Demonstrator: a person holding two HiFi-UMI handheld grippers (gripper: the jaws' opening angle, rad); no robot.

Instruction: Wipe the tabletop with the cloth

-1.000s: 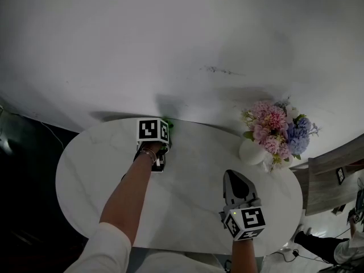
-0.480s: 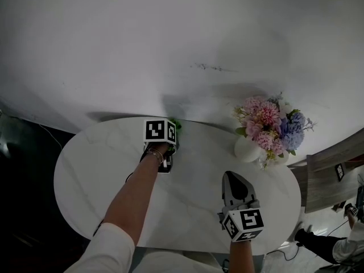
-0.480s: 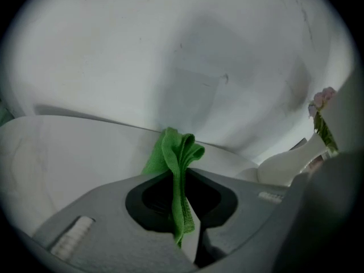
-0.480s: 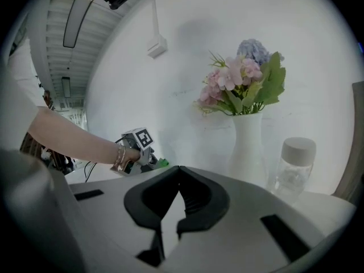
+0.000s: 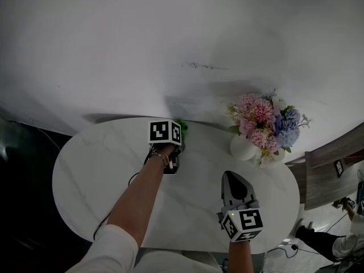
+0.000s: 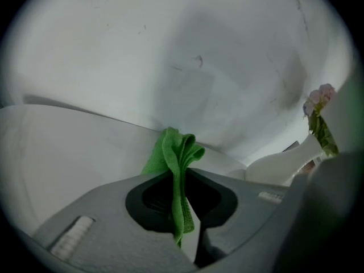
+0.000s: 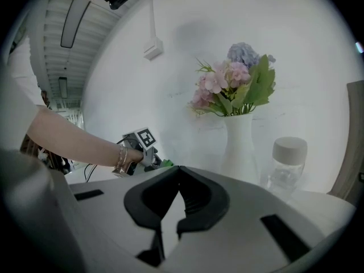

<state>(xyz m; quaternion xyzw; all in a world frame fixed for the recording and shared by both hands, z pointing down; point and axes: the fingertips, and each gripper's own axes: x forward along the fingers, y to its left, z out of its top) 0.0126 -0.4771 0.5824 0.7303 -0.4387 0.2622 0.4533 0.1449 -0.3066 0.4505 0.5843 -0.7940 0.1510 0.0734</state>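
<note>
A white marble oval tabletop (image 5: 96,169) stands against a white wall. My left gripper (image 5: 177,131) is at the table's far edge, shut on a green cloth (image 5: 182,124). In the left gripper view the cloth (image 6: 176,155) is pinched between the closed jaws of the left gripper (image 6: 181,201) and bunches out past their tips over the table's far edge. My right gripper (image 5: 236,182) hovers over the near right part of the table, shut and holding nothing. The right gripper view shows the right gripper (image 7: 178,174) with its tips touching, pointing toward the left gripper (image 7: 149,151).
A white vase (image 5: 243,148) of pink and blue flowers (image 5: 263,118) stands at the table's far right. Beside the vase (image 7: 239,147) is a clear jar with a white lid (image 7: 287,164). The wall runs right behind the table. A cable hangs near the table's front edge (image 5: 102,226).
My left gripper has slid to the right along the table's far edge, taking the green cloth with it. My right gripper has stayed in place.
</note>
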